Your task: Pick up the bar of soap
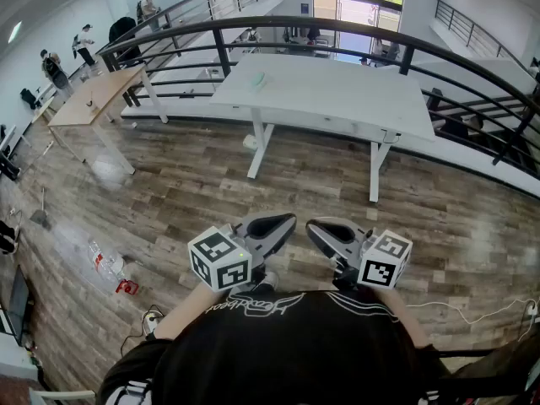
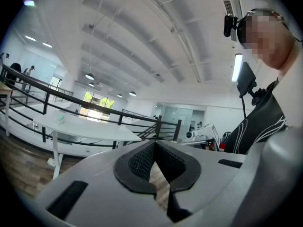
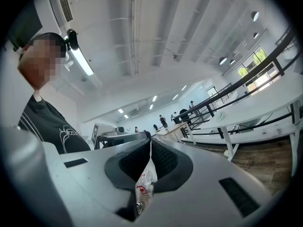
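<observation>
Well apart from both tools, the small pale-green bar of soap (image 1: 257, 80) lies on the far left part of the long white table (image 1: 337, 99) that stands by the curved black metal railing (image 1: 337, 28). The person in a black shirt holds both grippers close to the chest, above the brown wood-plank floor (image 1: 169, 184). The grey left gripper (image 1: 285, 223) has its dark ribbed pads pressed together at the tips, with nothing pinched between them. The grey right gripper (image 1: 317, 229) points toward it, and its pads likewise meet at the tips. Through the slit below the right tips, a clear plastic bottle (image 1: 105, 264) with red print shows, seemingly the one lying on the floor at the left.
</observation>
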The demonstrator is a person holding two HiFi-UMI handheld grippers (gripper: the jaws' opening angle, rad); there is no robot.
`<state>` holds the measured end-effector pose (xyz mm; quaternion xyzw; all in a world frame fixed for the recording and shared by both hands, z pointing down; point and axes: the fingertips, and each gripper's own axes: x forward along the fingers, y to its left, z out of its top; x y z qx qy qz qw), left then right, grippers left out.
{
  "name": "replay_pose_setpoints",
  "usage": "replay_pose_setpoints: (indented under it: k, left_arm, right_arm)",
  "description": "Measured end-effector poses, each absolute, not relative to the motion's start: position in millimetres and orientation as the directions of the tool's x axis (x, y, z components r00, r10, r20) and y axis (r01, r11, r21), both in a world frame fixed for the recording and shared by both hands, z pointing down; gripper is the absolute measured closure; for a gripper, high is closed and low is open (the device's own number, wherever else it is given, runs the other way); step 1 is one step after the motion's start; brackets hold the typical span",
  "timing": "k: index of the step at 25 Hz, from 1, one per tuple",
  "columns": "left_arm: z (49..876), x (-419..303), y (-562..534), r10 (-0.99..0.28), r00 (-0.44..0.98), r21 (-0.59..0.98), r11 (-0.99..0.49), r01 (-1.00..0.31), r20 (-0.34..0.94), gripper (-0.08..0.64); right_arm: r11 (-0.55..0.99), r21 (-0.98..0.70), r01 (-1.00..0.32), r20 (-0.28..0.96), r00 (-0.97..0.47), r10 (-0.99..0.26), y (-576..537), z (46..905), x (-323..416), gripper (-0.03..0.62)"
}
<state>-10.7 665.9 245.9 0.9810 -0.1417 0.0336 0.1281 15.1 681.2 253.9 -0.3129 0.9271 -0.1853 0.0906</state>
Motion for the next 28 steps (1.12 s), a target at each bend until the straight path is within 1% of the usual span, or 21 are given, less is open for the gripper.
replay_pose_setpoints:
  k: [5, 13, 23, 28]
  left_arm:
    - [249, -5, 675, -0.284, 0.954, 0.256, -0.919, -0.301, 0.099, 0.552]
    - [259, 3, 688, -0.298, 0.949, 0.292, -0.903, -0.315, 0.103, 0.551]
    - [261, -14, 675, -0.345, 0.933, 0.308, -0.881, -0.358, 0.099, 0.552]
    - [265, -20, 661, -0.351, 0.931, 0.312, -0.878, -0.363, 0.096, 0.551]
  right_arm:
    - [0.735, -0.426, -0.528, -0.081, -0.786, -0.612, 692, 251, 25, 0.574]
    - [0.729, -0.472, -0.496, -0.083, -0.798, -0.597, 705, 261, 34, 0.572]
    - [0.734, -0.453, -0.506, -0.017, -0.818, -0.575, 689, 278, 19, 0.572]
    - [0.734, -0.457, -0.502, -0.026, -0.818, -0.575, 676, 282, 15, 0.574]
